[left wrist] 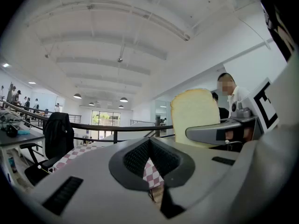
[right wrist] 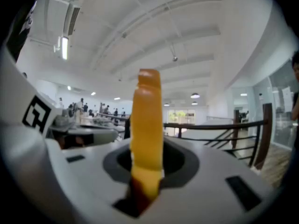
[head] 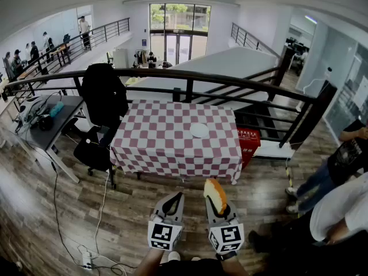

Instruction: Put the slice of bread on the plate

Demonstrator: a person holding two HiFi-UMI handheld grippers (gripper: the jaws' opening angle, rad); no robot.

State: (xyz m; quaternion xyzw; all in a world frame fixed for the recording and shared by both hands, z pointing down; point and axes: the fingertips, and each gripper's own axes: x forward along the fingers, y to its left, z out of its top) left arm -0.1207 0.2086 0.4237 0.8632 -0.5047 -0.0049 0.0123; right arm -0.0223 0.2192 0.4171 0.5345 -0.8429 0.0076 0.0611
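Right gripper: jaws clamped on the slice of bread. The slice stands on edge between the pads, edge-on to the right gripper view. Most of it sticks out up past the fingertips.
Left gripper: jaws closed together, nothing in them. It sits just beside the right one, both roughly level, and the bread's flat face is to its right.
Both grippers are over the wood floor, on the near side of the table.
The table has a red-and-white checked cloth, and the white plate is on its far right part. The bread is well apart from the plate.
A red crate sits just beside the table's right end.
A black jacket hangs on the railing behind the table's left corner.
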